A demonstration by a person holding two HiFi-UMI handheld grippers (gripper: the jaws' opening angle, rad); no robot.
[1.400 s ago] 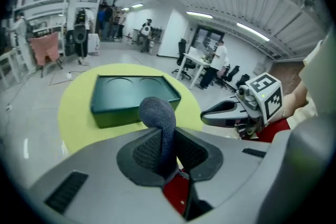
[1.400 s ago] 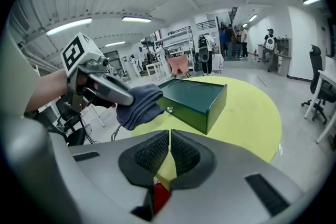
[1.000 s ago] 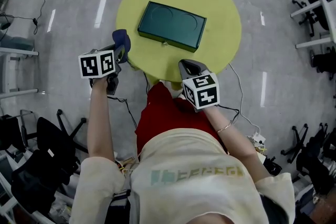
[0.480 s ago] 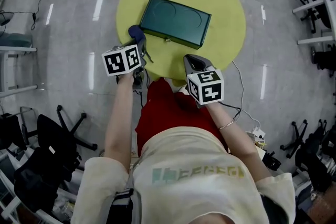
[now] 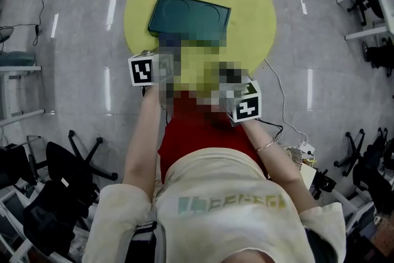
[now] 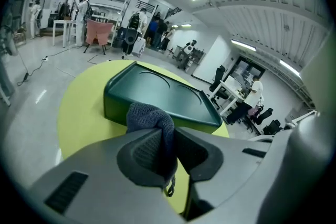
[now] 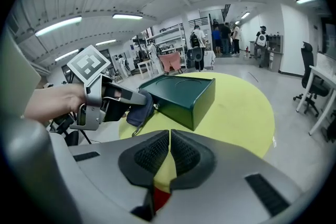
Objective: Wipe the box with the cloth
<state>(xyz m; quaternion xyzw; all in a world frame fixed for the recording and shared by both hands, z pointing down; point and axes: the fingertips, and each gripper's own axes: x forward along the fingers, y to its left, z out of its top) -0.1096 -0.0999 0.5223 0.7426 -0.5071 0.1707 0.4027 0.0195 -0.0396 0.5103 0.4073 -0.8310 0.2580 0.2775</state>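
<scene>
On the left, the left gripper (image 6: 168,136) is clamped on a bunched dark blue cloth (image 6: 149,115), which fills the gap between its jaws and bulges out past their tips. A loose thread or loop hangs below. The cloth is held low over the yellow round bench (image 6: 84,107), just beside the near wall of the dark green box (image 6: 157,89). From the right gripper view it sits close to the box's near corner, but I cannot tell whether it touches.

The box lies flat on the far half of the bench, lid closed, two shallow round shapes pressed into its top. Nothing rests on it.

On the right, the right gripper (image 7: 169,134) has its jaws together with nothing between them. It hangs over the bench's near edge, apart from the box.

As a judgement, the task is at its start. The cloth is in hand and brought up to the box, but the lid and sides look unwiped, so the whole of the wiping remains.
</scene>
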